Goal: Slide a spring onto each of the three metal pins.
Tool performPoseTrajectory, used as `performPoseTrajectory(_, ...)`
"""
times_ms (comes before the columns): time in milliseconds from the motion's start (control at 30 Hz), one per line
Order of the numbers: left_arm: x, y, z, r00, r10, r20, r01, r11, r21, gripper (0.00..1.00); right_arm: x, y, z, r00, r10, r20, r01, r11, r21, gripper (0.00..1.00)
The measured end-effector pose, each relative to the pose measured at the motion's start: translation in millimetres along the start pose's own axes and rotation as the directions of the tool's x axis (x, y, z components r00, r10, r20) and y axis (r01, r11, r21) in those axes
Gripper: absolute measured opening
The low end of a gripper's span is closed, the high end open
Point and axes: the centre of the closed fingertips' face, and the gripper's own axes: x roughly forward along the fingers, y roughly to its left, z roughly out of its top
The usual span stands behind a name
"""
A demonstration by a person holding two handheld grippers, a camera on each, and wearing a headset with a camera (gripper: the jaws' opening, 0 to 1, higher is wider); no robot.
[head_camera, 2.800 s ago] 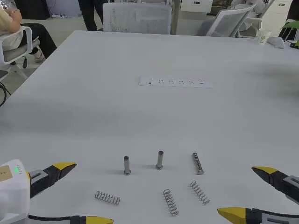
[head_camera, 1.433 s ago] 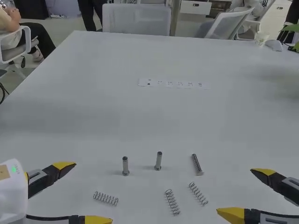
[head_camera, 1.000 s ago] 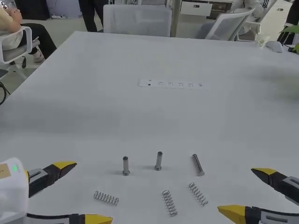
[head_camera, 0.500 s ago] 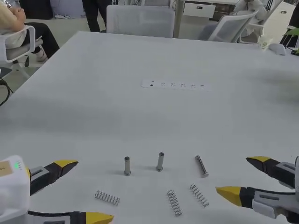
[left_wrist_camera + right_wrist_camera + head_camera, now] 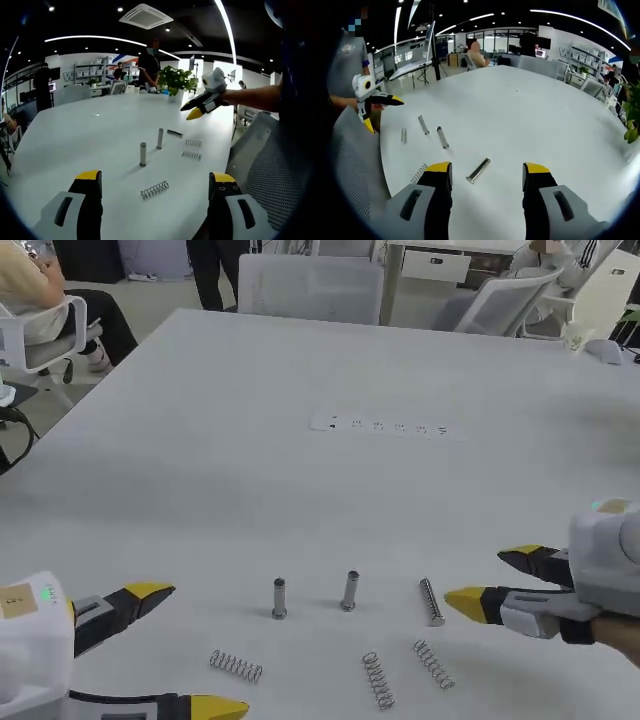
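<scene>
The head view looks forward and down from above the near edge of the white tabletop (image 5: 300, 380), across it to the office chairs (image 5: 310, 288) at the far side. The left gripper view sits low over the surface at the left end, facing along the row of pins (image 5: 143, 154) toward the right claw (image 5: 186, 112). The right gripper view looks from the opposite end, close over the same pins, back at the left claw (image 5: 382, 114). All three share the pins and the springs (image 5: 377, 680).
</scene>
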Motion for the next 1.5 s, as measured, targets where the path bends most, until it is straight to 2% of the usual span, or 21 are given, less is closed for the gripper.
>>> performPoseTrajectory(200,-0.3,0.6,0.3,1.0000,0.002,0.003,-0.002,1.000,-0.003,0.85,15.4,1.3,-1.3,0.9979,-0.001,-0.065,0.001,1.000,0.003,0.49)
performPoseTrajectory(400,-0.7,1.2,0.6,1.0000,0.004,0.006,-0.004,1.000,-0.005,0.84,30.1,-3.3,-9.7,0.9904,-0.012,-0.138,0.017,0.999,0.034,0.41)
performPoseTrajectory(667,-0.5,0.9,0.1,1.0000,0.002,0.004,-0.002,1.000,-0.004,0.84,43.1,-2.8,-17.8,0.9744,-0.023,-0.224,0.036,0.998,0.051,0.32)
performPoseTrajectory(800,-0.7,1.0,0.1,1.0000,0.003,0.004,-0.003,1.000,-0.005,0.83,49.0,-0.5,-21.6,0.9686,-0.020,-0.248,0.035,0.998,0.058,0.30)
performPoseTrajectory(833,-0.8,1.2,0.3,1.0000,0.004,0.005,-0.004,1.000,-0.006,0.83,50.3,0.1,-24.5,0.9643,-0.017,-0.264,0.037,0.997,0.069,0.29)
performPoseTrajectory(1033,-0.7,1.1,0.6,1.0000,0.004,0.007,-0.004,1.000,-0.007,0.83,57.5,1.1,-31.4,0.9529,-0.023,-0.302,0.047,0.996,0.073,0.26)
performPoseTrajectory(1233,-0.1,0.4,0.1,1.0000,0.001,0.005,0.000,1.000,-0.006,0.82,63.9,2.5,-31.4,0.9429,-0.029,-0.332,0.062,0.994,0.088,0.22)
performPoseTrajectory(1267,-0.1,0.2,0.0,1.0000,-0.001,0.004,0.001,1.000,-0.007,0.82,64.8,3.2,-32.1,0.9390,-0.030,-0.343,0.064,0.994,0.086,0.21)
performPoseTrajectory(1433,-0.1,-0.1,0.4,1.0000,-0.003,0.005,0.003,1.000,-0.009,0.81,68.0,4.2,-33.8,0.9312,-0.031,-0.363,0.068,0.994,0.090,0.18)
performPoseTrajectory(1500,0.0,-0.3,0.3,1.0000,-0.004,0.005,0.004,1.000,-0.009,0.80,68.6,2.6,-33.5,0.9309,-0.043,-0.363,0.079,0.993,0.085,0.19)
